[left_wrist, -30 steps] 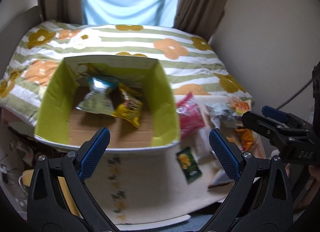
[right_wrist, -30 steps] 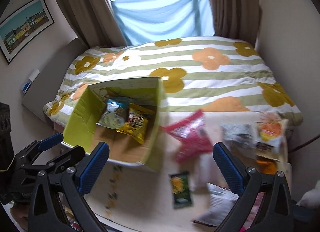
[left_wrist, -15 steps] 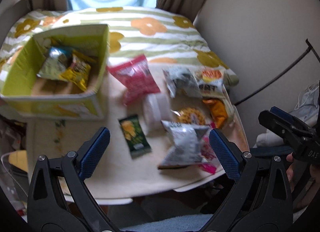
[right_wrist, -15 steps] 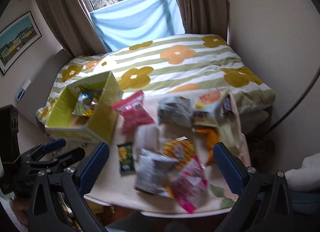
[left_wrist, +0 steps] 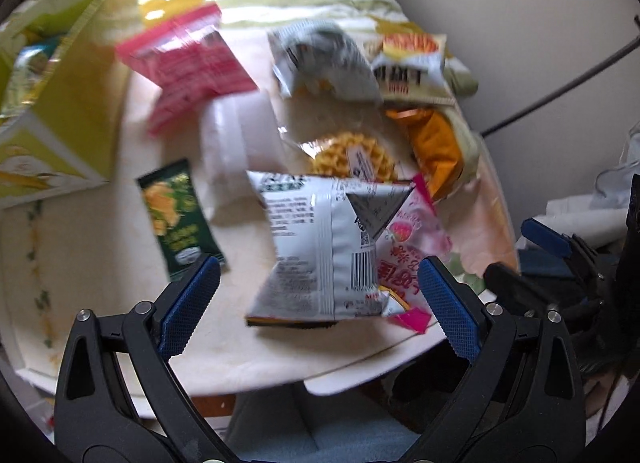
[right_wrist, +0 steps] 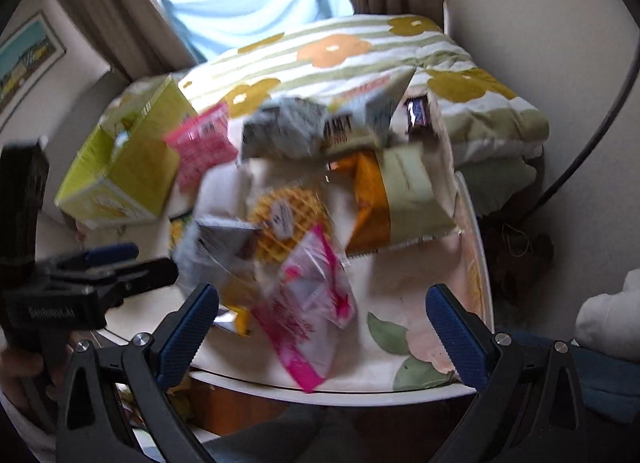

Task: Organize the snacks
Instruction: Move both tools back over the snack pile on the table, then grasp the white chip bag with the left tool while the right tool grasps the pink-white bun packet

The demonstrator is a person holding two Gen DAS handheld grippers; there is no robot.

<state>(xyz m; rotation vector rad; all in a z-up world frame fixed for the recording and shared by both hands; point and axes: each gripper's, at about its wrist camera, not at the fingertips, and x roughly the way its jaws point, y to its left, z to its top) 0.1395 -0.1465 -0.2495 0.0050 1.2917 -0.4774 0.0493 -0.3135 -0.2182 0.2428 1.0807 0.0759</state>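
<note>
**Two grippers spread wide, both empty, above the snack pile**

Two sets of jaws gaping, nothing pinched: left gripper (left_wrist: pixel 318 299) with blue cross-hatched pads (left_wrist: pixel 188 309), right gripper (right_wrist: pixel 320 321) likewise, each on black angular arms. Between the left jaws, just beyond the pads, a crinkly silver-white packet (left_wrist: pixel 316 247), printed back up, lying over a glossy pink strawberry pouch (left_wrist: pixel 404 251) at the near edge of the table (left_wrist: pixel 224 359). Behind them a round waffle in clear wrap (left_wrist: pixel 352 155), an orange foil bag (left_wrist: pixel 436 147) toward the right edge, a flat dark green sachet (left_wrist: pixel 178 219) left of the pile, a white translucent pack (left_wrist: pixel 240 135), a magenta bag (left_wrist: pixel 188 63) and a grey crumpled bag (left_wrist: pixel 324 59) farther back. At the far left corner, a lime-green cardboard box (left_wrist: pixel 72 103), open-topped, packets inside. Cream cloth with a leaf-and-flower print over the table. Motion blur across most packets.
</note>
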